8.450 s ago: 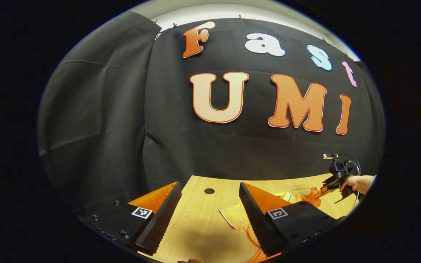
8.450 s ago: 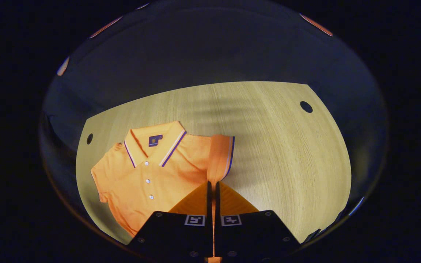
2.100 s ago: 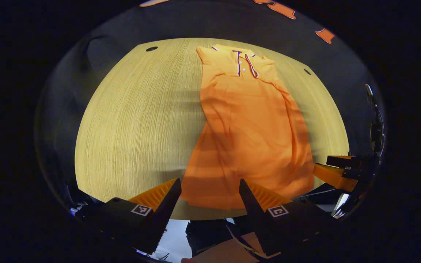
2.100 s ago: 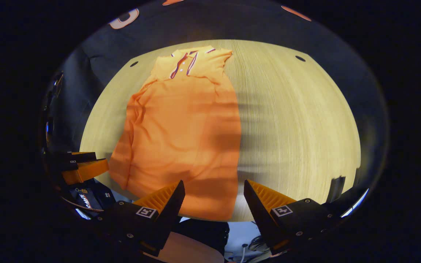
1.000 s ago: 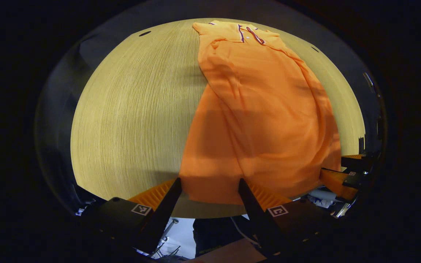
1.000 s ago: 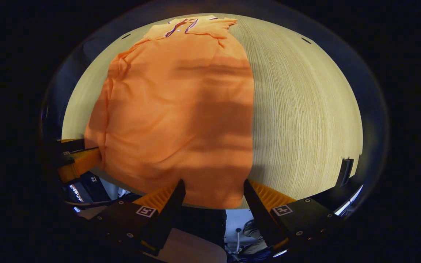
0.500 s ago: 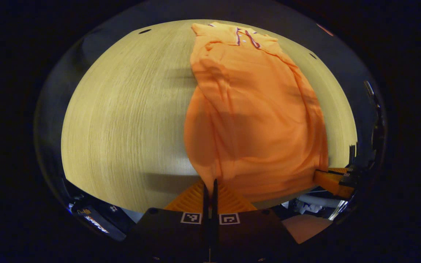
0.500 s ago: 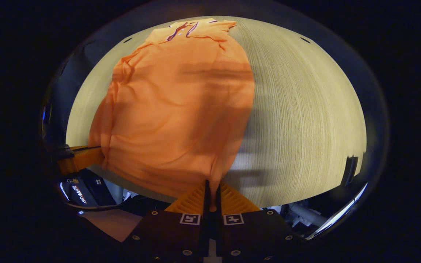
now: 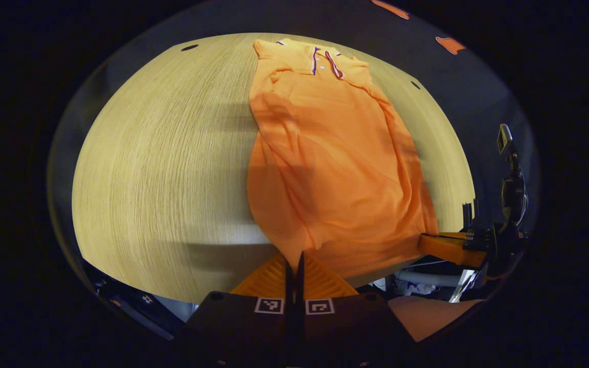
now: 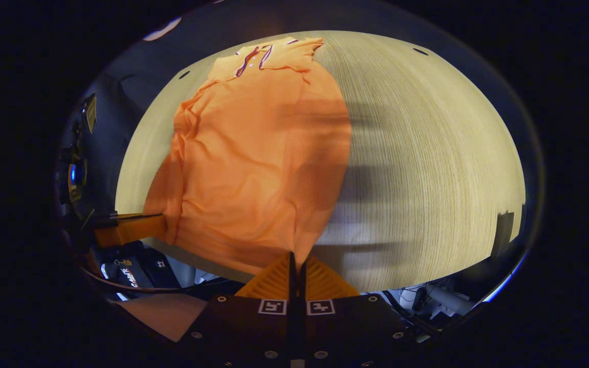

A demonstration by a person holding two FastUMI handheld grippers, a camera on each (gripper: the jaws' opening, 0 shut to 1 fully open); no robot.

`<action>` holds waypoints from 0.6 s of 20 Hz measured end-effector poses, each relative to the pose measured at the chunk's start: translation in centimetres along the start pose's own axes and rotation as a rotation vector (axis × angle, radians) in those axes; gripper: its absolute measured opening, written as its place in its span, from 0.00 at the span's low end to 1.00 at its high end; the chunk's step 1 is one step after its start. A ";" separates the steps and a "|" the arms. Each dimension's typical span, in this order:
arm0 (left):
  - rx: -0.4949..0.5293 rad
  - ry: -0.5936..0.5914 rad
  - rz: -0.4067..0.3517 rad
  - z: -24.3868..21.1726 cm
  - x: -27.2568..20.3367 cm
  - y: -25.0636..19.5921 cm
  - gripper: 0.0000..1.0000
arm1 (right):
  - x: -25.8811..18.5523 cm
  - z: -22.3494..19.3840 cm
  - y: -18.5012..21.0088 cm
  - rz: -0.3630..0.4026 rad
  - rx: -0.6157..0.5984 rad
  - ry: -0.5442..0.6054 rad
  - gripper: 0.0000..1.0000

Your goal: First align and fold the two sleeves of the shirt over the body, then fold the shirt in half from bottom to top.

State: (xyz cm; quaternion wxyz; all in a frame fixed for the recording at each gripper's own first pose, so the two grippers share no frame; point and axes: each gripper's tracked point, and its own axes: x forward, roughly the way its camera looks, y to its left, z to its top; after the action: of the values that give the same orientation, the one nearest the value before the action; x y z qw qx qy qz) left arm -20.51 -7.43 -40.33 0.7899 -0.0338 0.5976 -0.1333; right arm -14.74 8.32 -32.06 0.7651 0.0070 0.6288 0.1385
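Observation:
An orange polo shirt [image 9: 335,158] lies lengthwise on the wooden table [image 9: 161,163], collar at the far end, both sleeves folded in over the body. In the left gripper view my left gripper [image 9: 293,259] is shut on the shirt's near left hem corner, which is lifted off the table. In the right gripper view my right gripper [image 10: 296,259] is shut on the near right hem corner of the shirt [image 10: 258,148], also raised. Each view shows the other gripper at the side, pinching the opposite corner: the right one [image 9: 427,241] and the left one [image 10: 159,224].
The table's [image 10: 427,153] near edge runs just under the lifted hem. Small round holes [image 9: 189,47] sit near the far corners. Bare wood stretches to either side of the shirt. Cables and gear show below the table edge.
Both grippers went from open at the hem to shut on its corners. Since then both have risen a little, lifting the hem off the table's near edge.

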 end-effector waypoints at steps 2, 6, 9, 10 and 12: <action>0.000 -0.032 -0.014 1.5 -1.1 -0.5 0.01 | -0.7 1.3 0.4 0.010 0.001 -0.034 0.00; -0.003 -0.134 -0.042 5.8 -3.9 -1.4 0.01 | -2.8 5.1 0.8 0.028 -0.013 -0.119 0.00; -0.016 -0.205 -0.060 9.4 -5.7 -1.7 0.01 | -3.9 8.2 1.1 0.045 -0.016 -0.178 0.00; -0.020 -0.222 -0.064 10.4 -6.1 -1.6 0.01 | -4.3 9.4 1.2 0.049 -0.015 -0.200 0.00; -0.028 -0.255 -0.068 12.8 -6.8 -1.2 0.01 | -5.0 11.7 1.1 0.047 -0.020 -0.245 0.00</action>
State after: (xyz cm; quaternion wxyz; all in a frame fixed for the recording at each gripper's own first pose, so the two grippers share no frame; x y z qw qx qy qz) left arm -10.18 -8.26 -30.05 0.8540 -0.0820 0.4925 -0.1464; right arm -4.49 10.19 -24.65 0.8326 0.0307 0.5291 0.1607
